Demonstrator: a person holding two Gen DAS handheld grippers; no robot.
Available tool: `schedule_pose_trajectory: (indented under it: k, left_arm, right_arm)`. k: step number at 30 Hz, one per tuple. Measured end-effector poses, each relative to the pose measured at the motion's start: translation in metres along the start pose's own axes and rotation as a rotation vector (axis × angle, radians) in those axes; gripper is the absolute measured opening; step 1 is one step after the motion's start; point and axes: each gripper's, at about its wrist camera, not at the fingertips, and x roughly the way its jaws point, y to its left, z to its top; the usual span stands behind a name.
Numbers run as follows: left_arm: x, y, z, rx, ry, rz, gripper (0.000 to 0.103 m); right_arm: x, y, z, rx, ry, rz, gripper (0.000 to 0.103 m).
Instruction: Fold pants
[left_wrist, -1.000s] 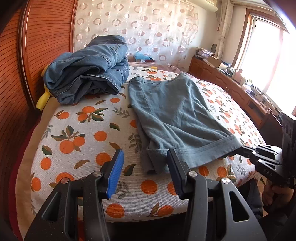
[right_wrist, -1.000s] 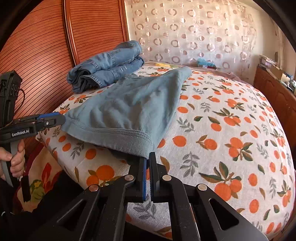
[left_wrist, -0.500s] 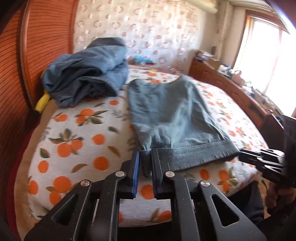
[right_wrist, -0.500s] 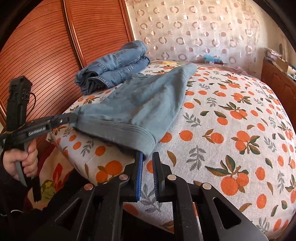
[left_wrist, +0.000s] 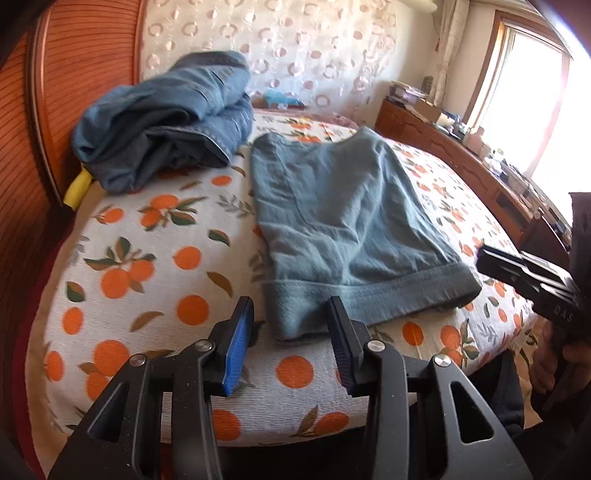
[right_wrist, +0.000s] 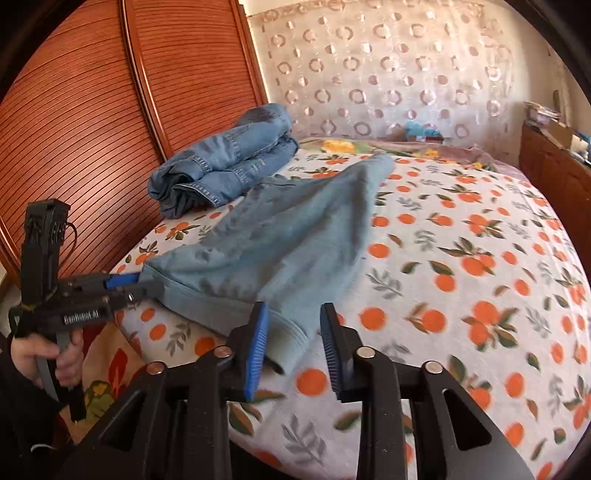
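The left gripper (left_wrist: 291, 325) stands with its blue-padded jaws apart, having just been opening; the near left corner of the grey-green pants (left_wrist: 347, 229) lies between them on the bed, and neither pad presses on the cloth. The right gripper (right_wrist: 293, 332) is the same: jaws parted, just been opening, the other hem corner lying loose in the gap. In the left wrist view the right gripper shows at three o'clock, just beside the hem's right end. In the right wrist view the left gripper sits at nine o'clock, at the hem's far corner, with a hand (right_wrist: 55, 354) round its handle.

The pants lie flat on the orange-print bedspread (left_wrist: 147, 266), hem band towards the near edge and the body running away towards twelve o'clock. At eleven o'clock from the pants, a heap of folded blue jeans (left_wrist: 166, 122) sits against the slatted wooden headboard (right_wrist: 92, 110). Behind the bed hangs a curtain with ring patterns (right_wrist: 388, 66).
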Motion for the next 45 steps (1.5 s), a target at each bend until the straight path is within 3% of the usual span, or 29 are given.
schedule_pose_trajectory:
  k: [10,20,26,30,31,36,39,45]
  left_arm:
    - [0.003,-0.004,-0.003,0.006,0.007,-0.005,0.042]
    - [0.003,-0.003,-0.003,-0.013,0.001,-0.015,0.042]
    - [0.005,-0.010,-0.005,0.023,-0.018,0.028,0.042]
    - [0.005,-0.011,-0.006,0.021,-0.023,0.033,0.034]
    - [0.005,-0.011,-0.005,0.019,-0.023,0.032,0.031]
    - [0.006,-0.008,-0.005,0.008,-0.015,0.002,0.024]
    - [0.004,-0.011,-0.005,0.000,-0.006,-0.013,0.013]
    - [-0.011,-0.024,-0.014,0.012,0.007,-0.039,0.011]
  right_arm:
    - [0.032,0.004,-0.002,0.001,0.086,-0.052,0.036]
    - [0.035,0.003,-0.007,0.013,0.108,-0.025,0.037]
    - [0.032,0.002,-0.010,0.022,0.103,0.002,0.037]
    - [0.032,0.002,-0.010,0.023,0.104,0.005,0.037]
    - [0.031,0.002,-0.010,0.023,0.106,0.005,0.036]
    - [0.025,0.000,-0.011,0.044,0.091,0.055,0.013]
    - [0.021,0.000,-0.011,0.045,0.082,0.076,0.010]
    - [0.004,-0.002,-0.016,0.042,0.071,0.100,0.008]
